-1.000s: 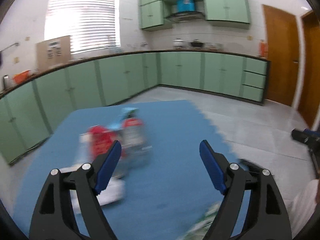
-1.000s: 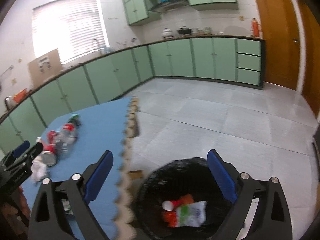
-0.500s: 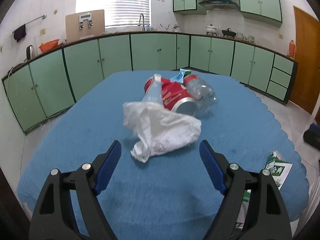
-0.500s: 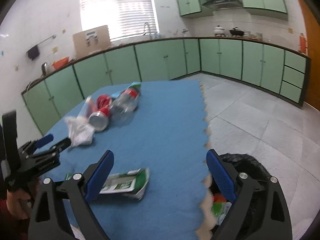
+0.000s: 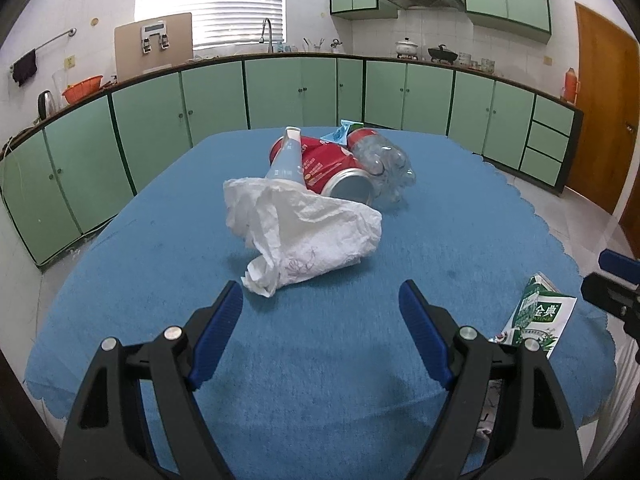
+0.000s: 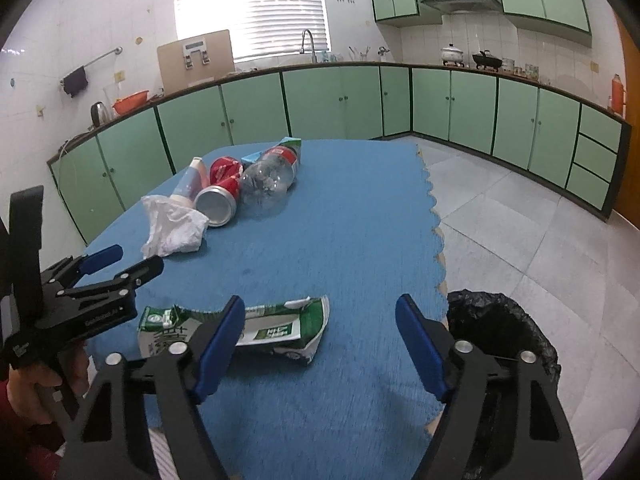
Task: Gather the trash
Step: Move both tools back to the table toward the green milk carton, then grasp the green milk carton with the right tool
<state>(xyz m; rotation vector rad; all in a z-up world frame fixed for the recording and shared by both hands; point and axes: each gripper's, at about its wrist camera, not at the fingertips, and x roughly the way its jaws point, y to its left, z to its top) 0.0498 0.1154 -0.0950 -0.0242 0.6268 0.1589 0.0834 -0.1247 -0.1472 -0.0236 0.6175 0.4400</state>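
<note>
A crumpled white tissue (image 5: 304, 232) lies on the blue mat (image 5: 320, 380), just ahead of my open, empty left gripper (image 5: 320, 308). Behind it lie a red can (image 5: 340, 176), a clear plastic bottle (image 5: 384, 164) and a small white bottle (image 5: 286, 160). A flattened green milk carton (image 6: 276, 328) lies right before my open, empty right gripper (image 6: 320, 320); it also shows in the left wrist view (image 5: 540, 320). A black-lined trash bin (image 6: 500, 332) stands on the floor right of the mat. The left gripper (image 6: 120, 264) shows at the left of the right wrist view.
Green cabinets (image 5: 280, 92) line the walls behind the mat. Grey tiled floor (image 6: 520, 216) lies to the right. A wooden door (image 5: 600, 120) is at the far right.
Both grippers have swung left from the bin toward the mat. The left one has come up to the tissue pile; the right one now faces the milk carton.
</note>
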